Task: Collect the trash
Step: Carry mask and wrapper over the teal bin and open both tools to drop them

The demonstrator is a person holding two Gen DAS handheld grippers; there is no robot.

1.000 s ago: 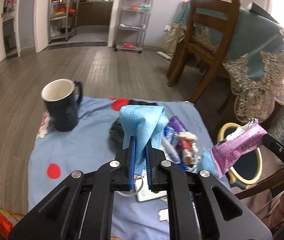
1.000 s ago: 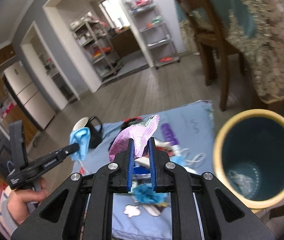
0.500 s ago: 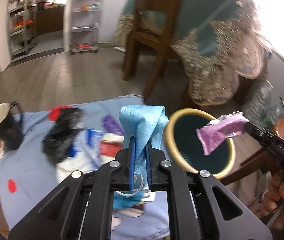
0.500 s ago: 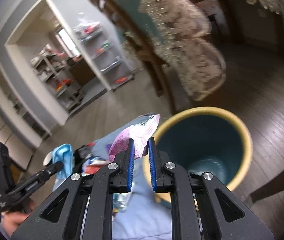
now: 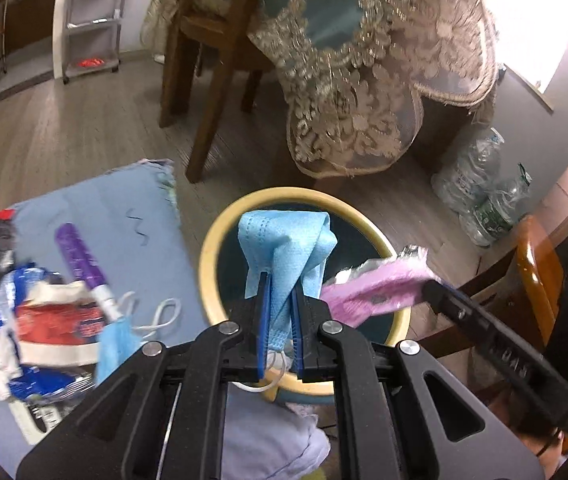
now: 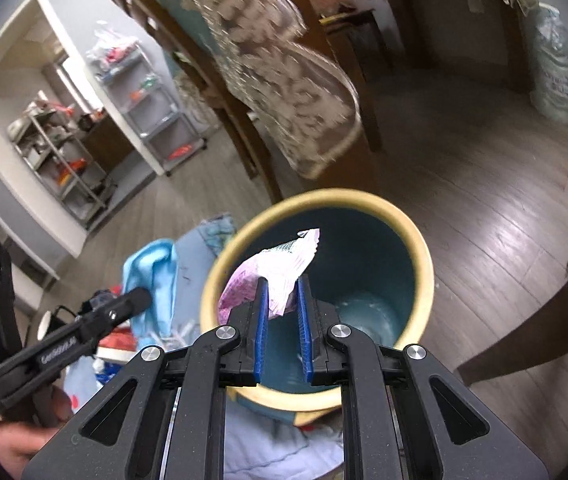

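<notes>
- Both grippers have swung from the littered cloth (image 5: 83, 208) to above the bin (image 5: 219, 240);
- left gripper (image 5: 279, 280) clamps the blue mask (image 5: 284, 240) — it stands up between the pads;
- right gripper (image 6: 281, 284) pinches the pink wrapper (image 6: 279, 268) over the bin's mouth.

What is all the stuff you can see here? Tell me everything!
Bin: one, yellow rim, dark teal inside, beside the blue cloth.
Face mask: one, light blue, above the bin.
Wrapper: one, pink, above the bin.
Trash pile: several mixed pieces, on the blue cloth.
Chair: one, brown wood, behind the bin.
Lace tablecloth: one, beige and teal.
Plastic bottles: several, clear, on the floor.
Left gripper: black, shut on the face mask.
Right gripper: black, shut on the wrapper.
</notes>
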